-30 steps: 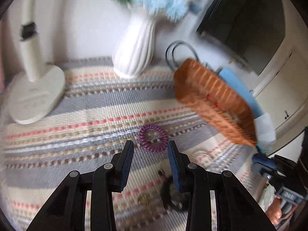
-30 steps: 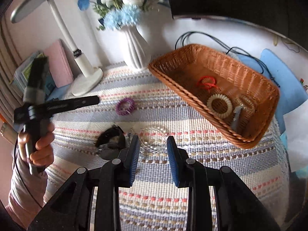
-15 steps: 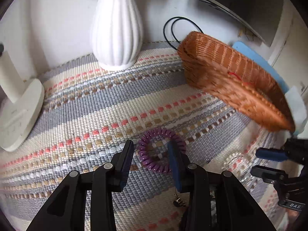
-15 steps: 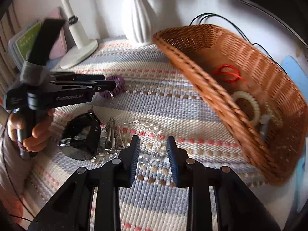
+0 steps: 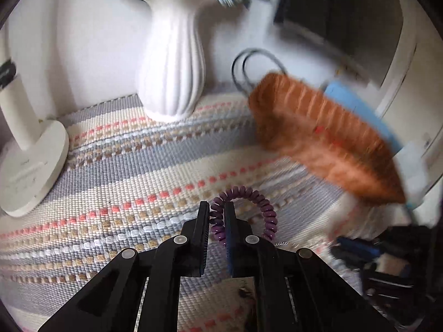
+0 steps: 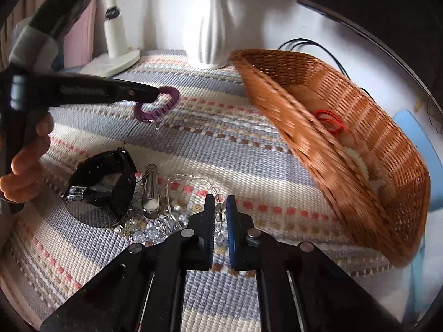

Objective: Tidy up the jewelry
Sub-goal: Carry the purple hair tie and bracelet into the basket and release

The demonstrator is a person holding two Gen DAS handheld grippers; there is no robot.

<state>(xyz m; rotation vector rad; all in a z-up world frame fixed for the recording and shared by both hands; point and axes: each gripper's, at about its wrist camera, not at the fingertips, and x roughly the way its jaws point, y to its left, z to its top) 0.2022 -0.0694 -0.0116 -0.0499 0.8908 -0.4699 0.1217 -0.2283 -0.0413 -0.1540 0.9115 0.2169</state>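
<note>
Between the fingertips of the right gripper [image 6: 220,210] runs a strand of the clear bead bracelet [image 6: 218,207], and the jaws are nipped tight on it, presumably so the whole string can be lifted in one go; the rest of the beads trail down and to the left of the tips among a loose heap. In that heap, just left of the right gripper, lie a silver hair clip [image 6: 151,191] and a black faceted bangle [image 6: 103,182], still on the striped woven mat [image 6: 193,144], which suggests they are waiting their turn. The left gripper [image 5: 217,221] has likewise closed narrow on the near side of the purple spiral hair tie [image 5: 249,207], so the free loop arcs out to the right of its tips, with the coil pinched rather than encircled. Ahead and to the right of both grippers sits the wicker basket [image 6: 360,127], evidently the collecting place: inside it show a red cord loop [image 6: 331,120] and a cream spiral tie [image 6: 357,163]; anything deeper is hidden by the near wall. Farthest off, beyond the mat, stand a white ribbed vase [image 5: 171,63] and a lamp base [image 5: 30,160].
</note>
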